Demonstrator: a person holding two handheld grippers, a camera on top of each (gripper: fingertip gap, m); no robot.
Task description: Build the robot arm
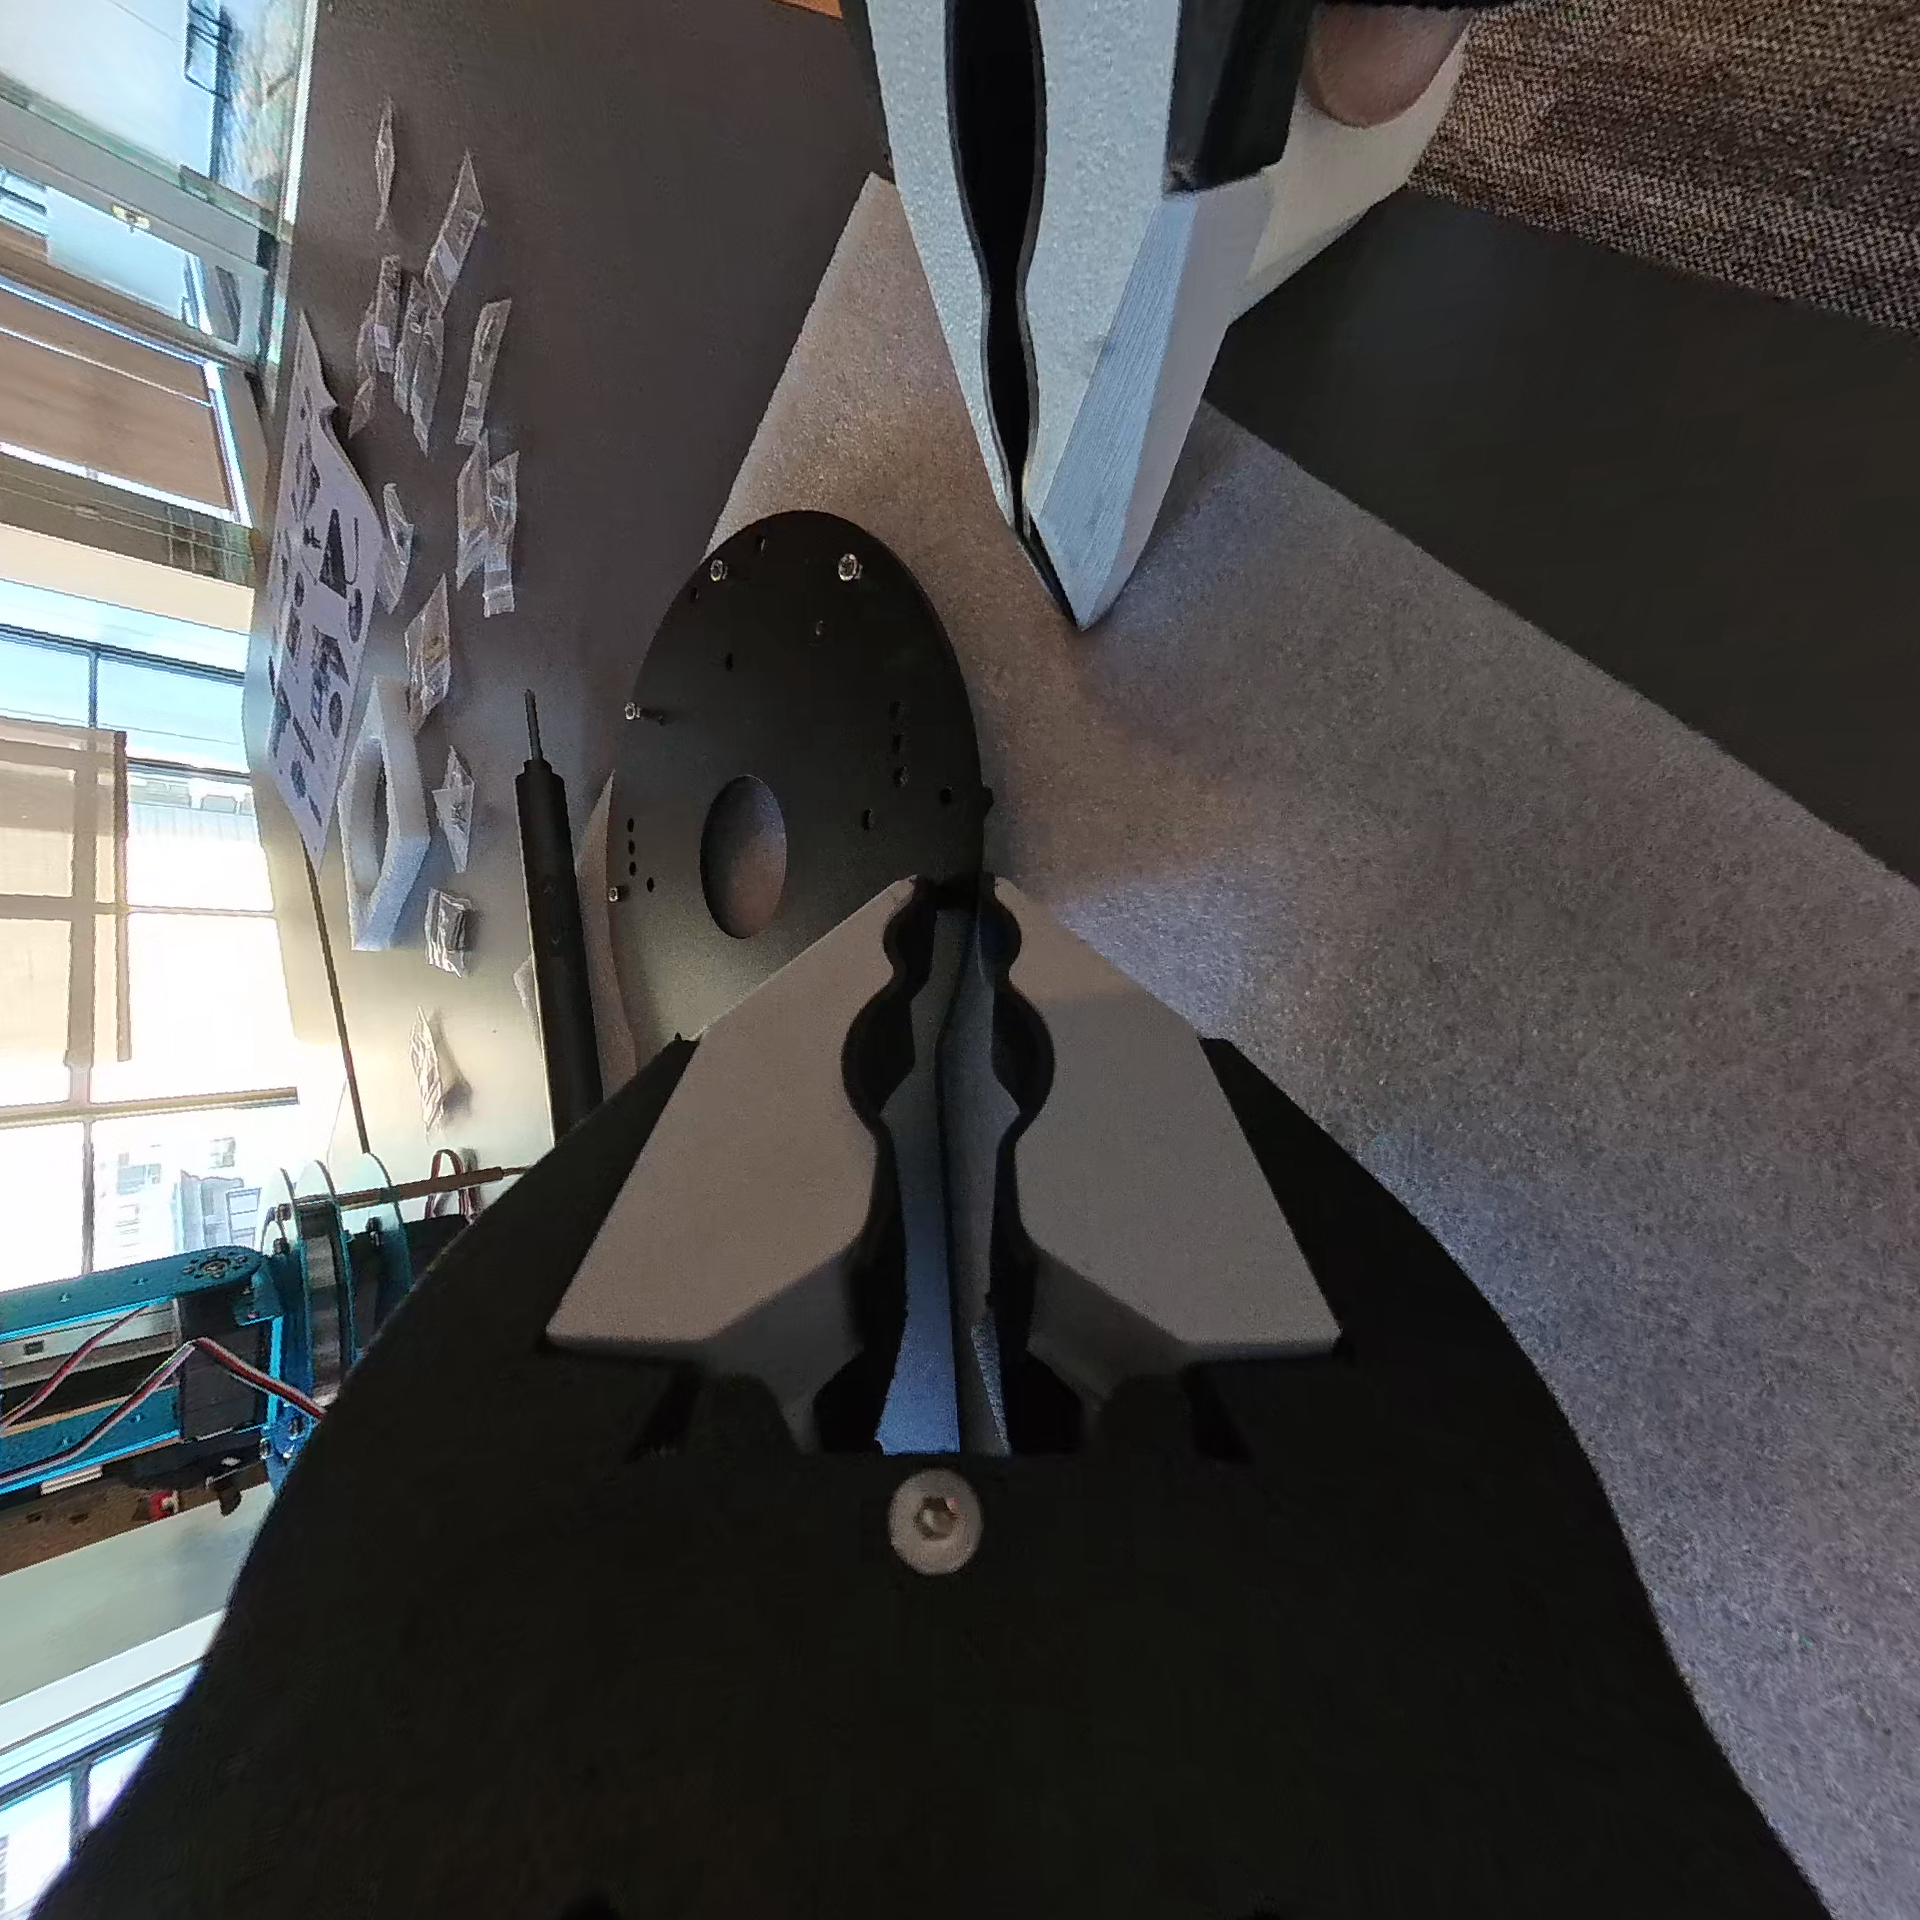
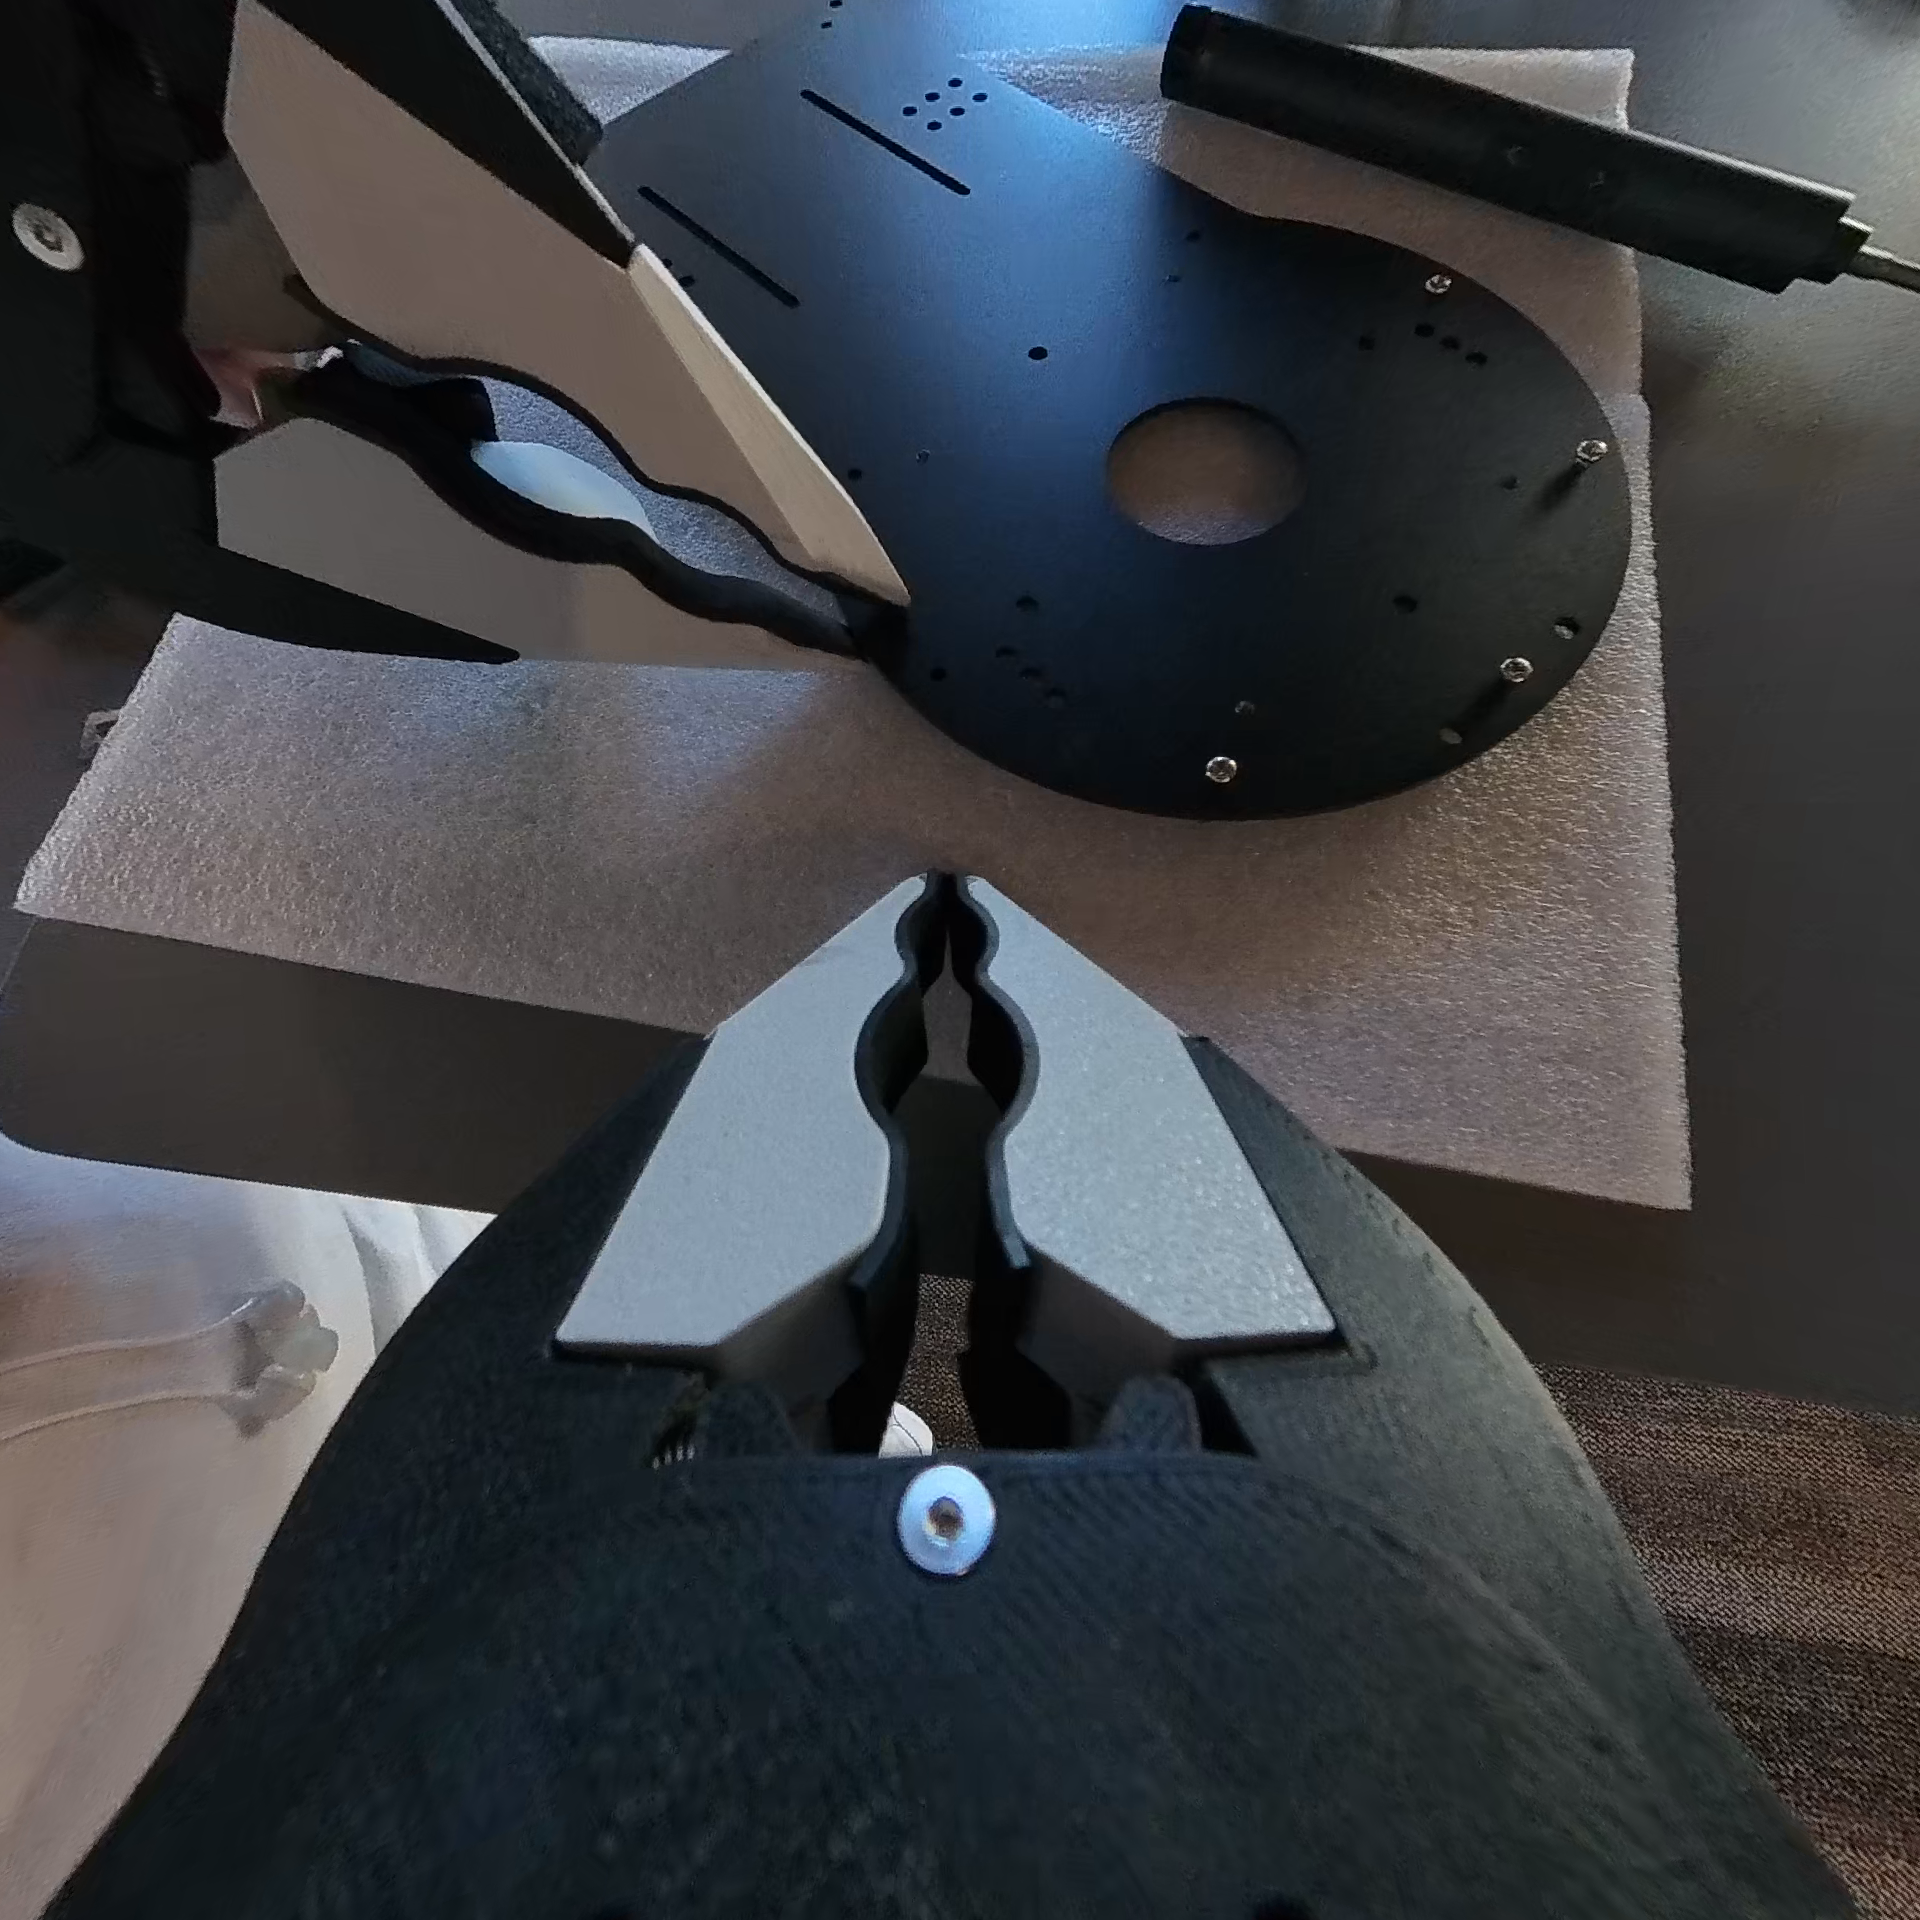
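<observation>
The left hand-held gripper [image 2: 878, 623] pinches the edge of the black plate [image 2: 1195, 582] on the foam sheet [image 2: 520, 790], mid-bench; that thin hold could slip. The right hand-held gripper [image 2: 948, 883] hovers pressed together, empty, near the bench's front edge.

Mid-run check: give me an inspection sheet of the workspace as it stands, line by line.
Surface: dark table with a white foam sheet laid on it.
Job's things: black perforated plate lying on the foam; black screwdriver beside it.
Clutter: small clear bags, a printed sheet, a white foam block.
Grippers: left gripper shut on the plate's edge; right gripper shut, empty, above the foam.
Cables: red, white and black wires on a blue robot kit.
Surroundings: windows, carpet floor.
</observation>
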